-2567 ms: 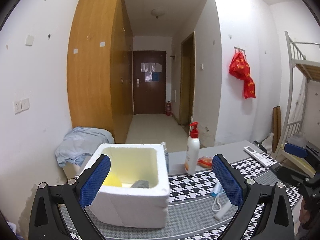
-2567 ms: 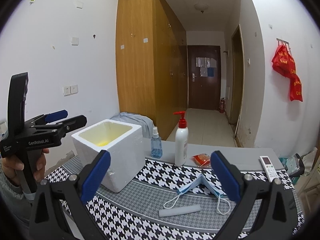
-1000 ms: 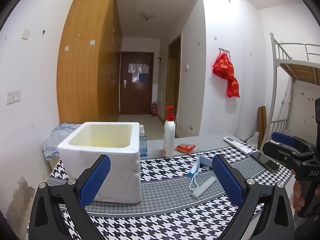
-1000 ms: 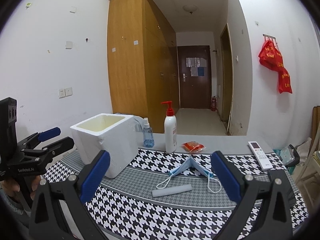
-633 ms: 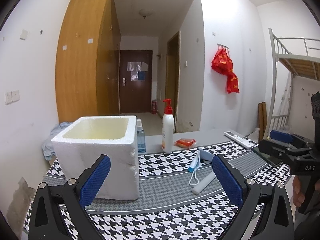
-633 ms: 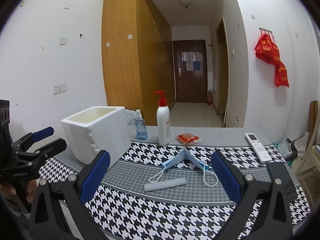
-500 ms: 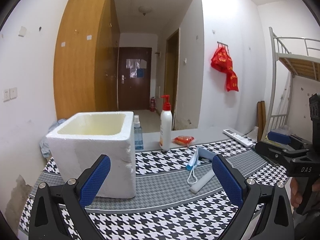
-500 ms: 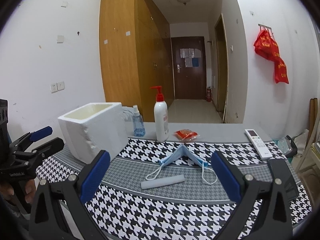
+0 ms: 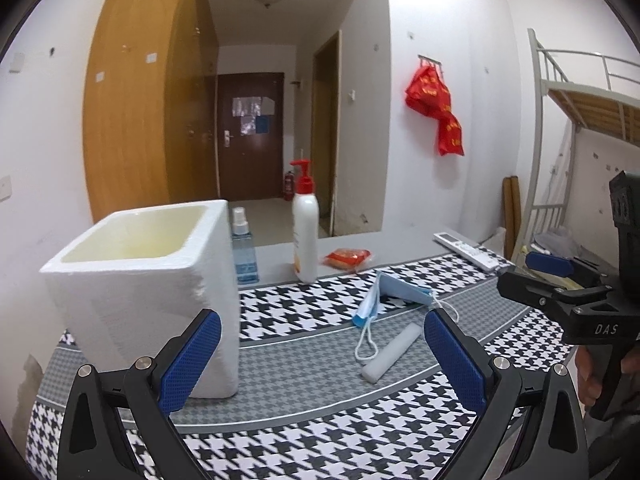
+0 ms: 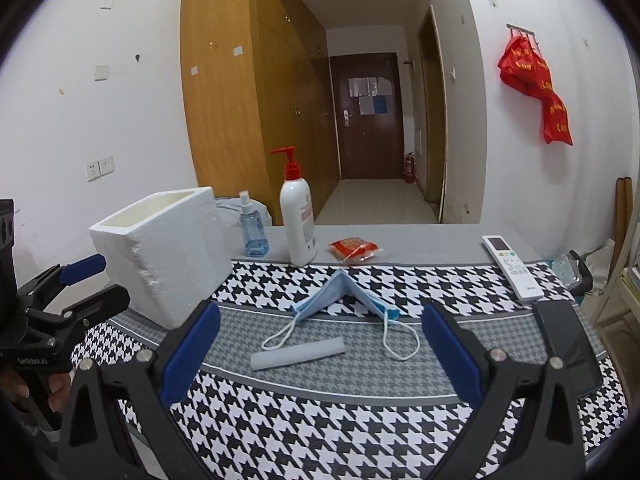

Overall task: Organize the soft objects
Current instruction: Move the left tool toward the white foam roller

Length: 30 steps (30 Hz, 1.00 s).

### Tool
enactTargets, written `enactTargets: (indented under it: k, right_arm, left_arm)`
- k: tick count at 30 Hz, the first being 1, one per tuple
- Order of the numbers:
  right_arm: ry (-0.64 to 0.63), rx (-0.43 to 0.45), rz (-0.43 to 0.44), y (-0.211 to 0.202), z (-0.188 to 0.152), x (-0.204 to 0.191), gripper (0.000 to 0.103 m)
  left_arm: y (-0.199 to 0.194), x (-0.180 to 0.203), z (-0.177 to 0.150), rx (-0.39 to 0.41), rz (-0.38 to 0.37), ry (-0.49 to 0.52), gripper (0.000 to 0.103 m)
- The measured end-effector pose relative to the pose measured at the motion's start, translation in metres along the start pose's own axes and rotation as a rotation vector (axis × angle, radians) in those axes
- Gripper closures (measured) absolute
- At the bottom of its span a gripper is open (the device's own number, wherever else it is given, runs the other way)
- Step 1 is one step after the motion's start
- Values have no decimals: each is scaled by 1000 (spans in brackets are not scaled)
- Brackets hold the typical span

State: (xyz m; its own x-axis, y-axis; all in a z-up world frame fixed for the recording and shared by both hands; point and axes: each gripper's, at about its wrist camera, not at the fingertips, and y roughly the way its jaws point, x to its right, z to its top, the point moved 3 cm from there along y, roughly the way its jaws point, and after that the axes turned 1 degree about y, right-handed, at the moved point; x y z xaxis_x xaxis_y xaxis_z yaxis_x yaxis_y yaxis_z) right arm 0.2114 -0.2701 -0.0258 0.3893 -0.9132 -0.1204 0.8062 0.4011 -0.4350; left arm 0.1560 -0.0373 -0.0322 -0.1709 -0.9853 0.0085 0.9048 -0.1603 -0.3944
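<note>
A blue face mask [image 10: 344,294] lies tented on the houndstooth cloth, ear loops trailing toward me. A pale foam roll [image 10: 298,353] rests just in front of it. In the left wrist view the mask [image 9: 394,296] and roll [image 9: 392,354] sit right of a white foam box [image 9: 148,280]. My left gripper [image 9: 322,358] hovers open near the table's front, the box beside its left finger. My right gripper [image 10: 320,350] is open too, the roll and mask lying ahead between its fingers. Each gripper shows in the other's view: right gripper [image 9: 548,276], left gripper [image 10: 86,282].
A pump bottle [image 10: 296,226], a small blue spray bottle [image 10: 253,232] and a red packet [image 10: 354,249] stand behind the cloth. A remote [image 10: 512,266] and a dark phone [image 10: 568,340] lie at the right. The foam box [image 10: 164,248] occupies the left.
Both grippers have pulled back and sunk lower toward the table's front. The left view no longer looks down into the box. Both stay open; mask and roll have not moved.
</note>
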Motion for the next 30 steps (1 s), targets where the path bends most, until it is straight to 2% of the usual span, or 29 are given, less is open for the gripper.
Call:
enactTargets:
  k: [7, 15, 21, 25, 28, 30]
  right_arm:
    - [14, -28, -12, 8, -4, 13, 1]
    - [42, -58, -51, 15, -6, 30, 1]
    - [55, -72, -81, 20, -9, 41, 1]
    - [72, -89, -100, 28, -9, 50, 1]
    - [72, -104, -115, 32, -10, 53, 1]
    - [63, -114, -118, 35, -12, 52, 1]
  left_arm:
    - [22, 13, -2, -43, -41, 33, 1]
    - [46, 40, -2, -86, -121, 148, 1]
    - [69, 51, -4, -161, -200, 193, 1]
    - [96, 60, -9, -240, -274, 211, 1]
    - [113, 62, -20, -285, -278, 237, 2]
    - [117, 60, -23, -287, -283, 236, 3]
